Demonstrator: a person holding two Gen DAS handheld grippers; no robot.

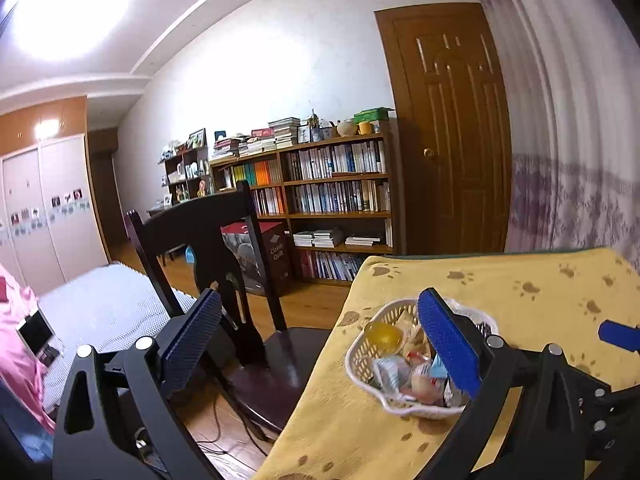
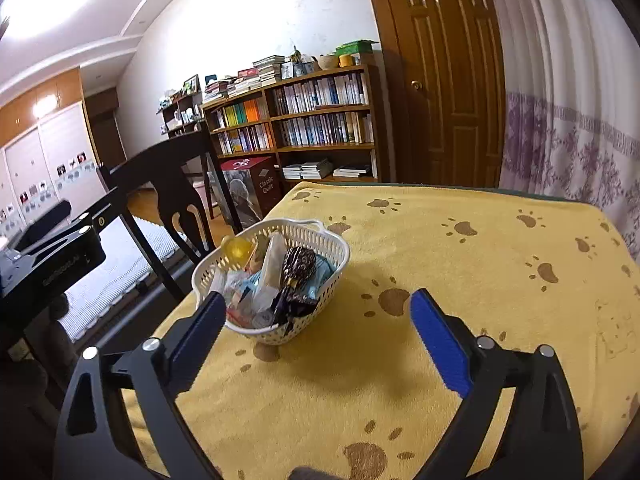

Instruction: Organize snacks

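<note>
A: How do the fingers of the right gripper (image 2: 316, 336) stand?

B: Spread wide, with nothing between them. They hang above the yellow paw-print cloth (image 2: 460, 280), and the left blue pad's tip overlaps the near rim of the white basket (image 2: 320, 236) from this angle; whether it touches cannot be told.

A: And the left gripper (image 1: 320, 344)?

B: Also parted wide and empty. Its right pad (image 1: 448, 344) stands in front of the basket (image 1: 360, 352), while the other finger hangs off the cloth's edge, over the dark wooden chair (image 1: 240, 280).

A: Where are the snacks?

B: All heaped in the basket, which sits on the cloth near its left edge: a clear yellow jelly cup (image 2: 237, 249) at the back rim, a dark patterned packet (image 2: 298, 264) standing up, a light blue wrapper (image 2: 322, 274) beside it, and smaller wrapped pieces beneath.

A: Beyond the table?

B: A bookcase (image 2: 320, 120) full of books against the wall, a brown door (image 2: 444, 72) to its right, and a patterned curtain (image 2: 568, 120) at the far right.
</note>
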